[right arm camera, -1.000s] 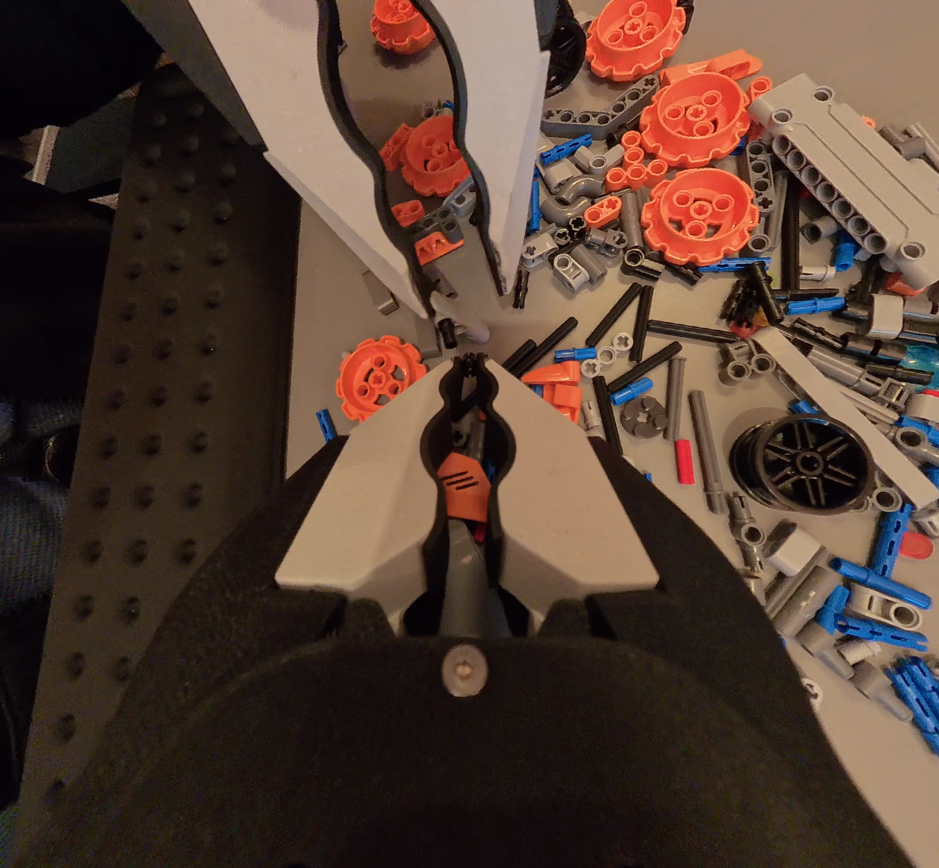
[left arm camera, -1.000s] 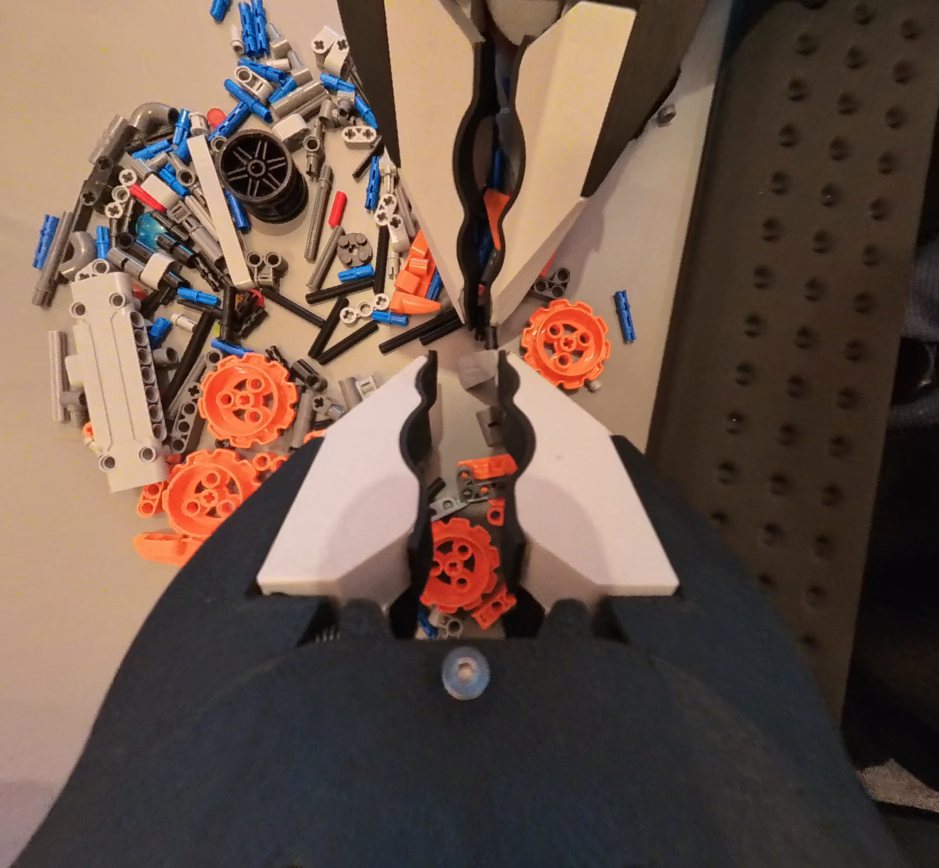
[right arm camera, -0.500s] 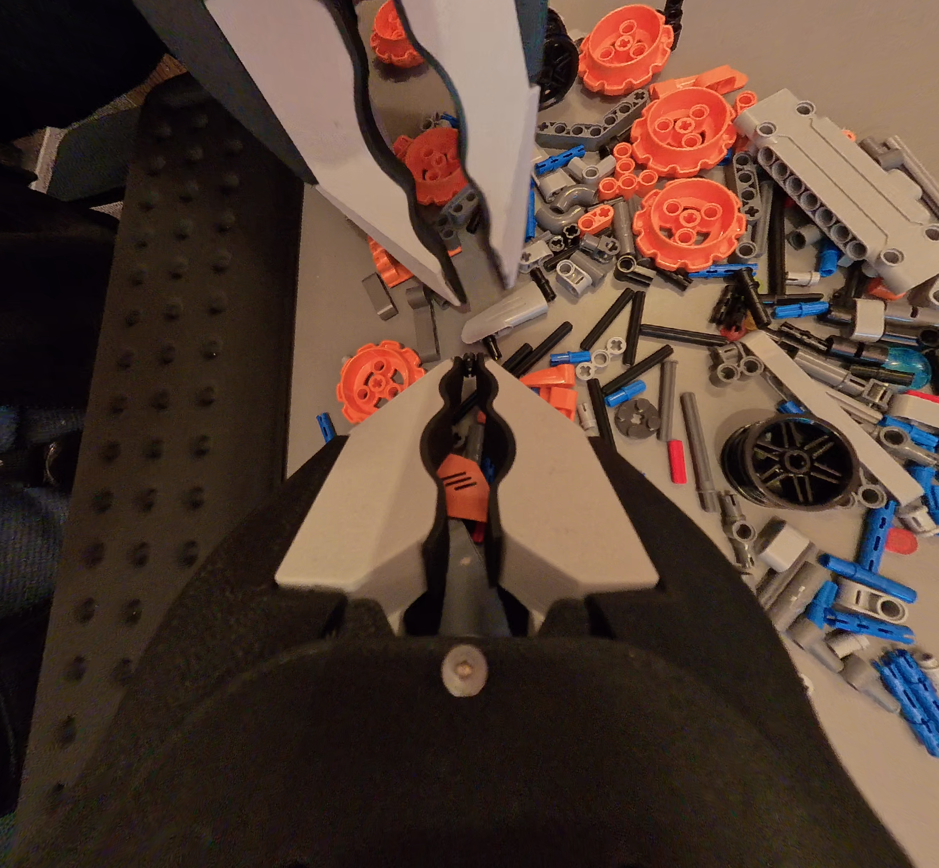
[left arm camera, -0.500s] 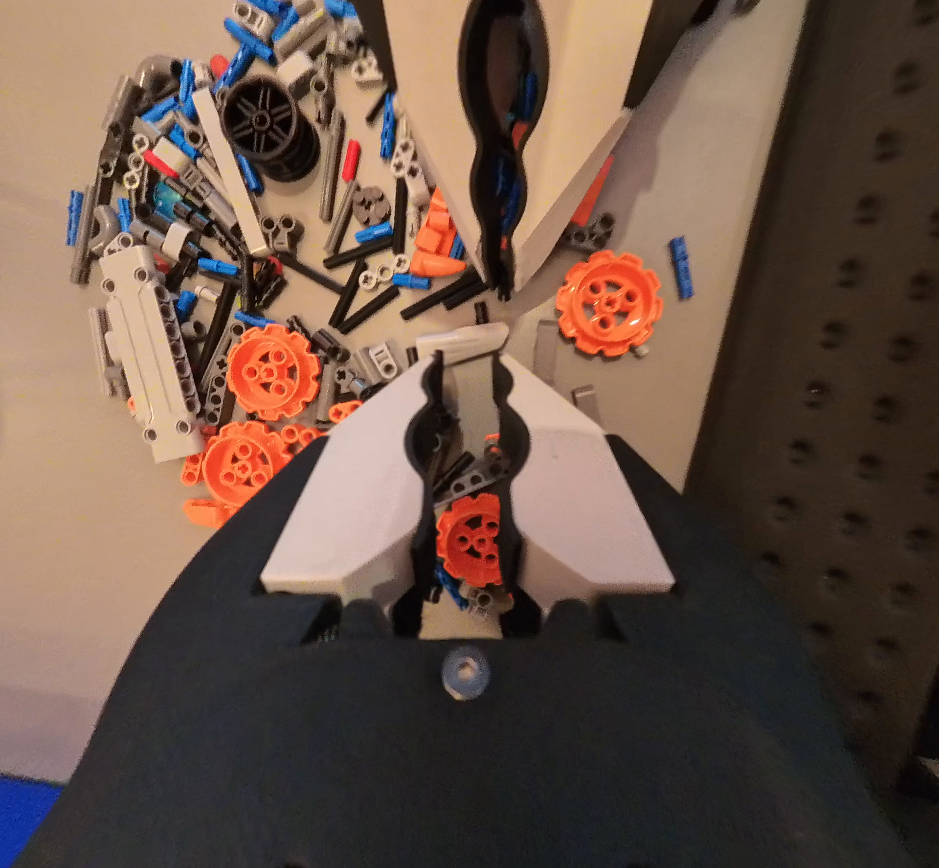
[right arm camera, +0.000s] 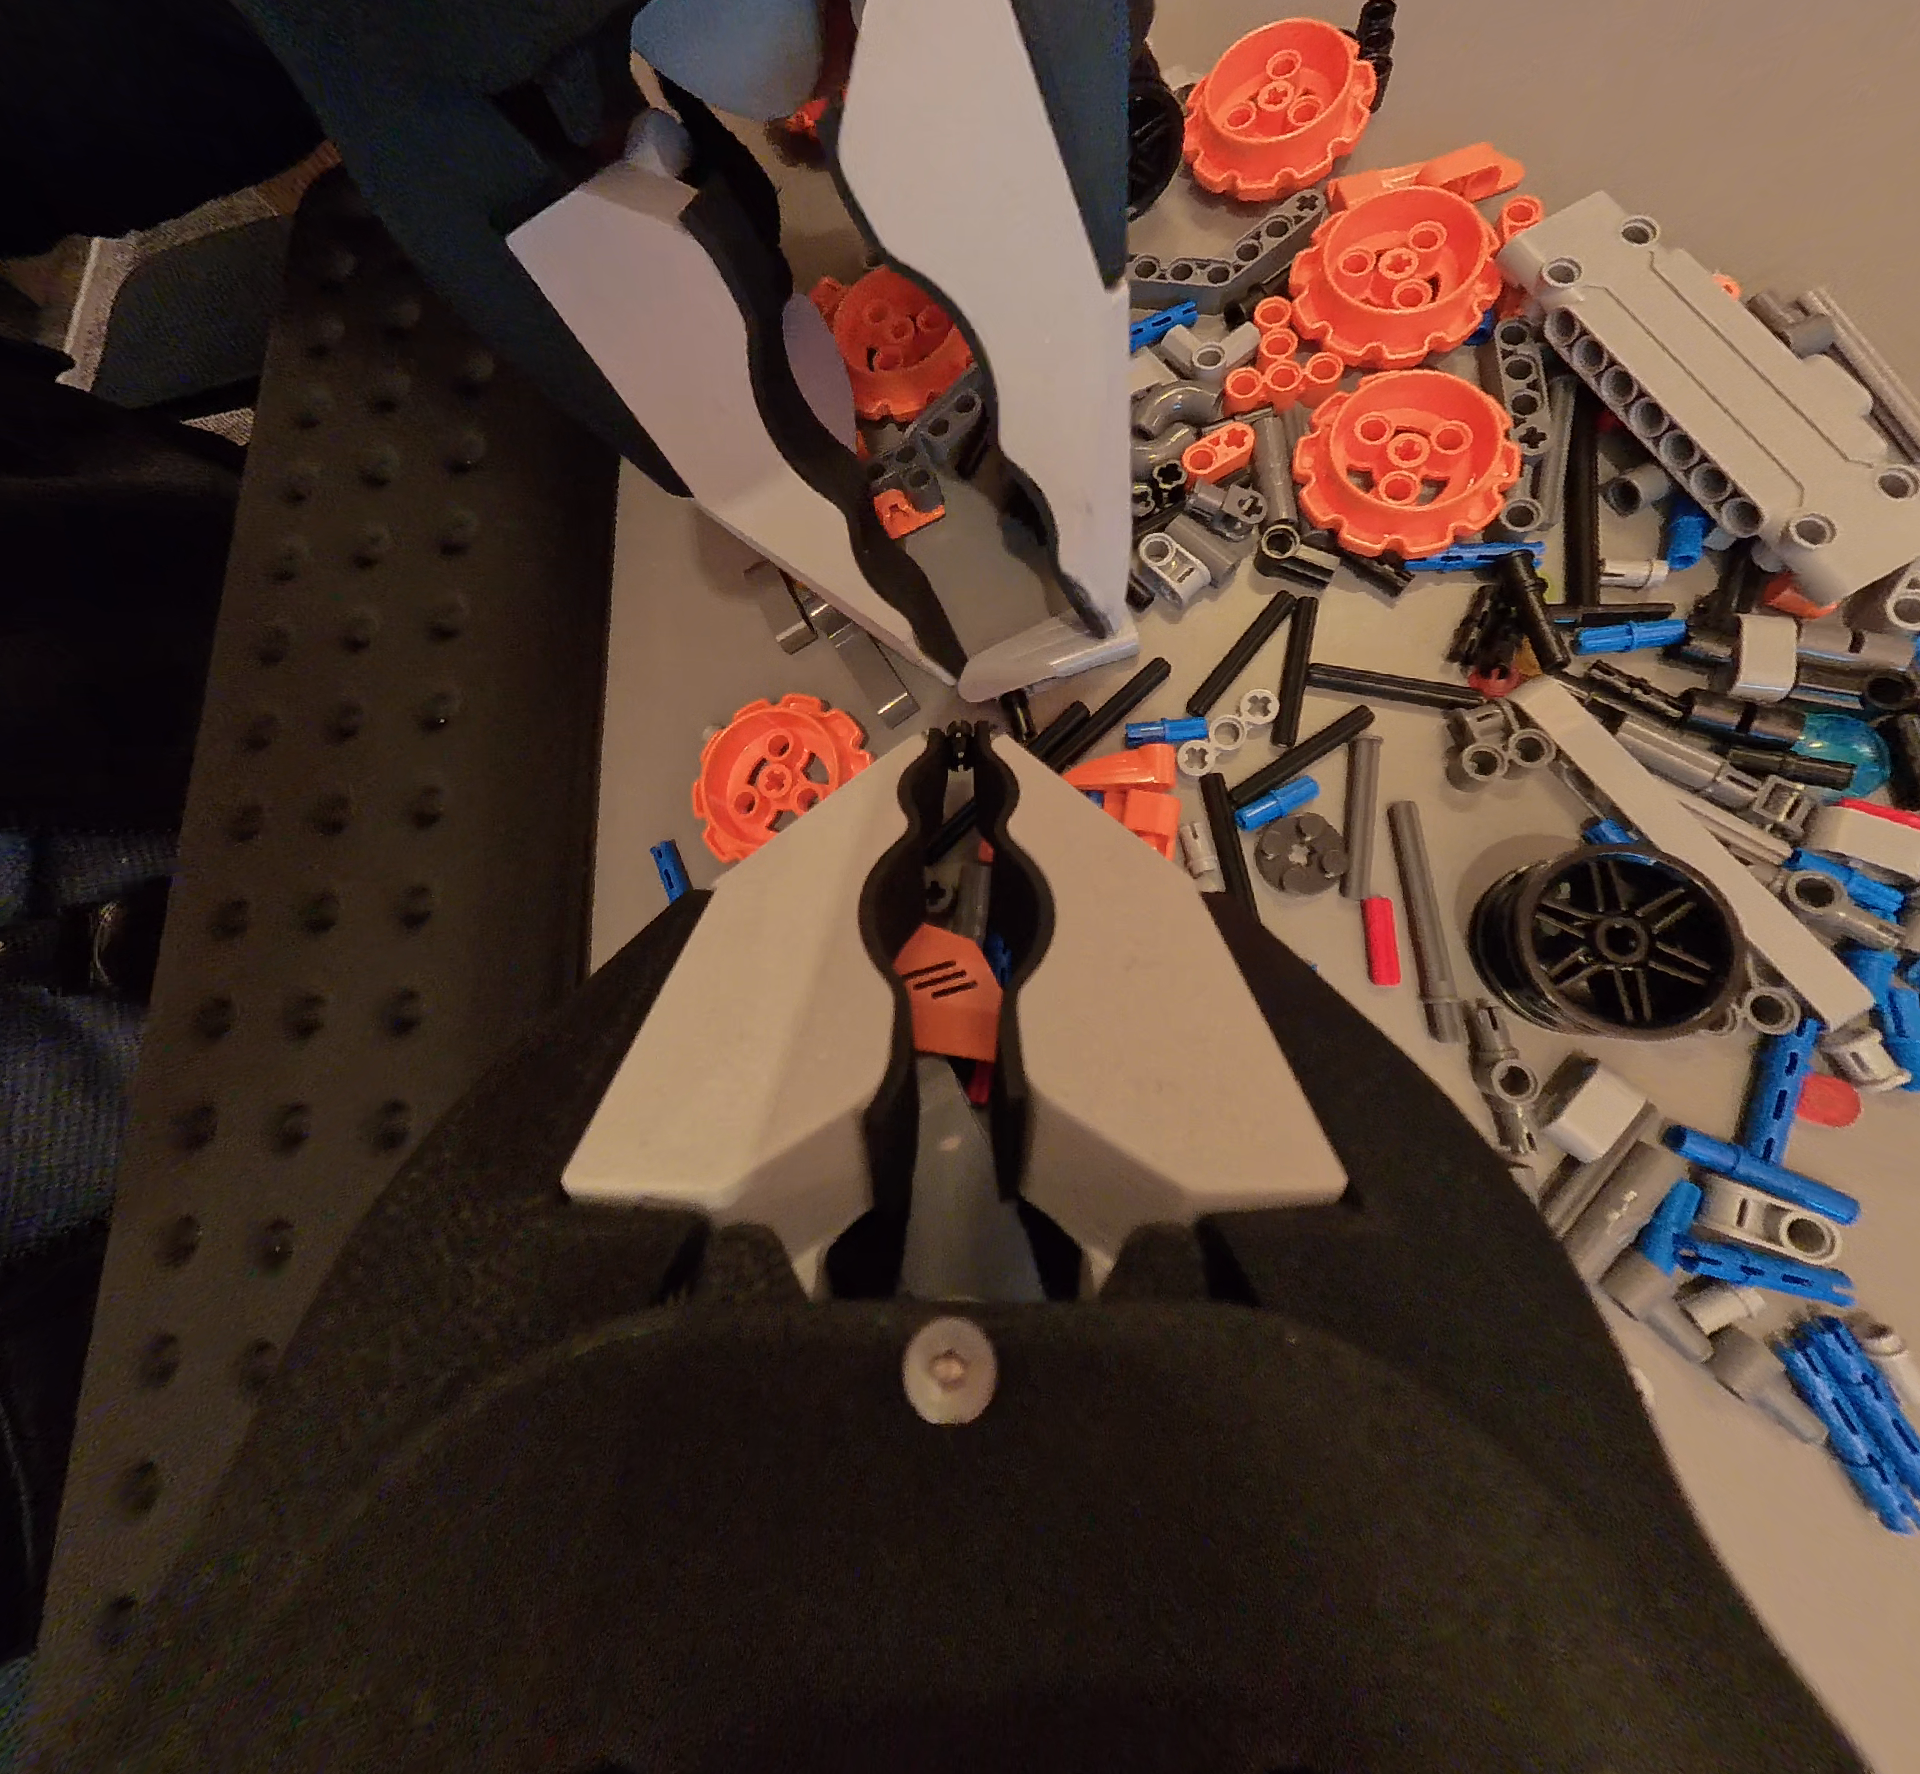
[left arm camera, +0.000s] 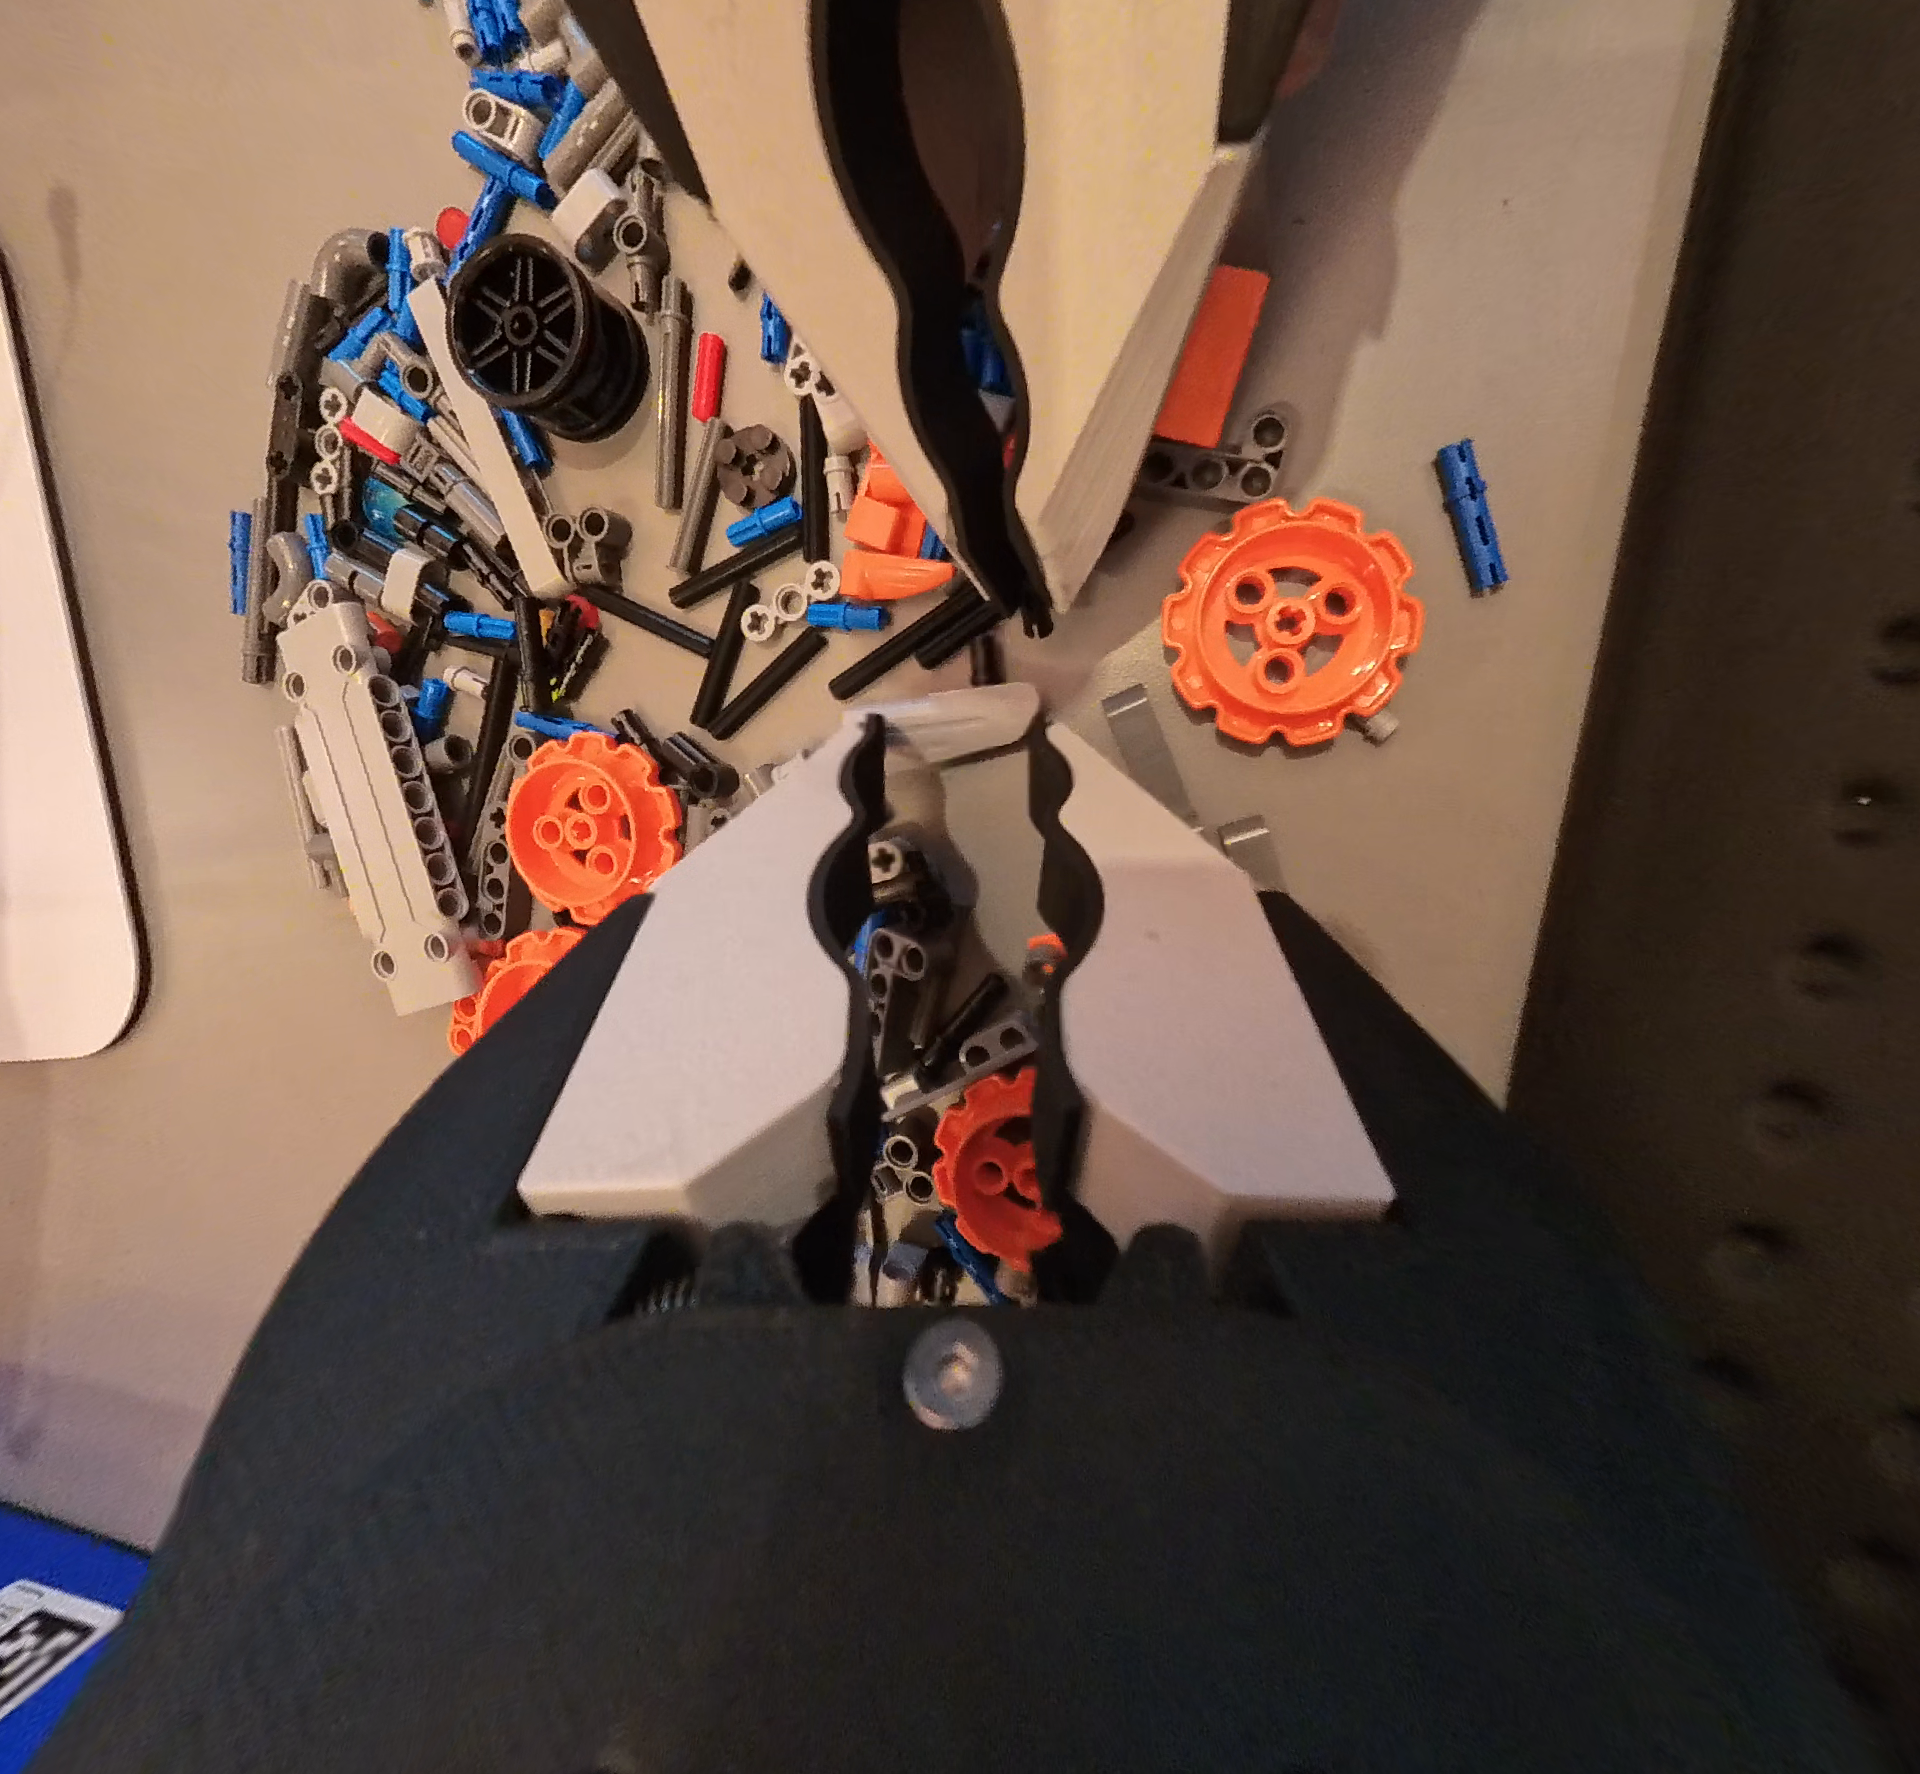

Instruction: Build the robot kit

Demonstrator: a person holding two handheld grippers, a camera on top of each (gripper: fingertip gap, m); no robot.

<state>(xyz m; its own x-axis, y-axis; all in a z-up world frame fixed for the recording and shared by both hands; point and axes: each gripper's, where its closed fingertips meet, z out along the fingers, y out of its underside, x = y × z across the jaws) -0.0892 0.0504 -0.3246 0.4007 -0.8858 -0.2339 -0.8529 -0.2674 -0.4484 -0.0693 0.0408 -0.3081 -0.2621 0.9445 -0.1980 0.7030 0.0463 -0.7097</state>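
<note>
Two tongs meet tip to tip near the table [left arm camera: 156,114] edge by the studded mat [right arm camera: 312,789]. Your left tongs [left arm camera: 951,737] have widened and dropped astride the pale grey curved panel [right arm camera: 1049,659], tips at its ends. Your right tongs [right arm camera: 961,748] stay narrow, pinching a black pin [right arm camera: 962,735]. Only a printed sticker [left arm camera: 42,1636] bears writing.

left gripper [left arm camera: 951,722] jaws apart, tips angled down at the table. right gripper [right arm camera: 966,737] jaws pressed together at the tips. the two point at each other nose to nose, tips near but not touching.
</note>
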